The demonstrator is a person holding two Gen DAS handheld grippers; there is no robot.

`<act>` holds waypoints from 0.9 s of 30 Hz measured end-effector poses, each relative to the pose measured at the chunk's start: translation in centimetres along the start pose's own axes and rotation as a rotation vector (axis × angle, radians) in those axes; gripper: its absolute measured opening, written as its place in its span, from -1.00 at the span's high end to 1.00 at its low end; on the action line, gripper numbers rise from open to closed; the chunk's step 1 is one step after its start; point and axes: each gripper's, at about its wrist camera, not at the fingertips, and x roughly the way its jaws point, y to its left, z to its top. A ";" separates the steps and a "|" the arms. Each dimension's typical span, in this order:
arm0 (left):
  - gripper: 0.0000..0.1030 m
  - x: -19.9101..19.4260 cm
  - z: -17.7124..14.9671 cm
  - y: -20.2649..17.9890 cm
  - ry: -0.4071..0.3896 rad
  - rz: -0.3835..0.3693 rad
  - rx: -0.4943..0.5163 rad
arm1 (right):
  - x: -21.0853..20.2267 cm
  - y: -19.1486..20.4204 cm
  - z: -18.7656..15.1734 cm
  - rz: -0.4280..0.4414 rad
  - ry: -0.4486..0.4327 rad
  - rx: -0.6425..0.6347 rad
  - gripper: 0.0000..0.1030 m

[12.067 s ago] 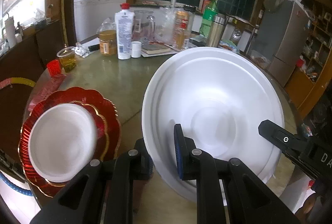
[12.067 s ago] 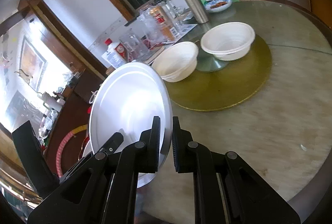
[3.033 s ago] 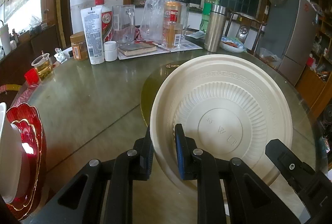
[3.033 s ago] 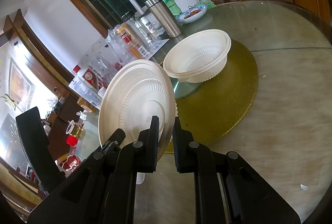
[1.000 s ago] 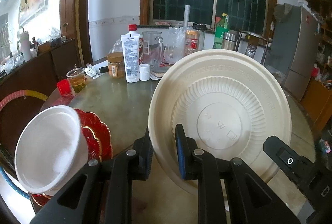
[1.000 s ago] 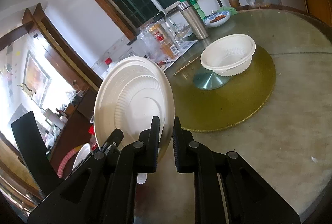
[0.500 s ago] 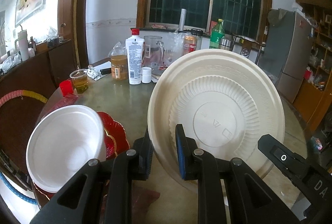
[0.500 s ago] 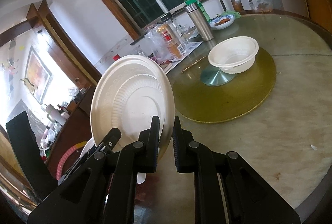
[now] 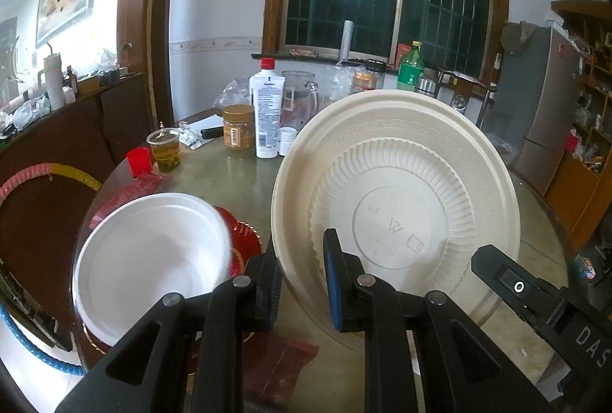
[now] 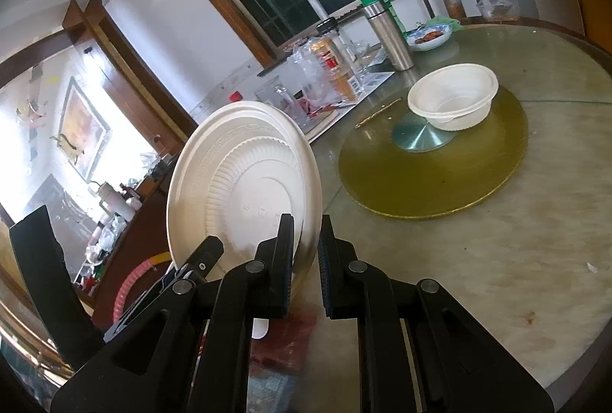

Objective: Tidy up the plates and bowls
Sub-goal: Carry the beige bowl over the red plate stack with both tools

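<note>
Both grippers pinch the rim of one cream ribbed bowl (image 9: 397, 210), held on edge with its underside facing the cameras; it also shows in the right wrist view (image 10: 244, 191). My left gripper (image 9: 302, 279) and my right gripper (image 10: 306, 252) are each shut on its lower rim. A stack of white plates (image 9: 153, 260) lies on a red scalloped plate (image 9: 244, 241) at the table's left edge, below and left of the bowl. Another cream bowl (image 10: 453, 101) sits on the gold turntable (image 10: 432, 179).
The round table (image 10: 535, 260) carries a white bottle (image 9: 266, 111), a jar (image 9: 238, 126), a cup of yellow liquid (image 9: 164, 149), a red cup (image 9: 138, 160), a steel flask (image 10: 392, 34) and clear containers at its far side. A dark wooden sideboard (image 9: 57, 145) stands left.
The held bowl has been carried left and a little higher, toward the white plate stack, which now sits larger and nearer the left gripper. The table has dropped lower in both views.
</note>
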 end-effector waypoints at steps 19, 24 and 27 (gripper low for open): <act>0.63 -1.7 0.5 5.8 -0.006 0.065 -0.088 | 2.1 5.7 -1.2 0.084 0.074 -0.117 0.77; 0.63 -1.7 0.7 7.2 0.003 0.090 -0.109 | 3.1 7.3 -1.6 0.109 0.107 -0.145 0.77; 0.63 -1.7 0.8 7.8 0.005 0.113 -0.118 | 3.7 7.8 -1.8 0.127 0.133 -0.150 0.77</act>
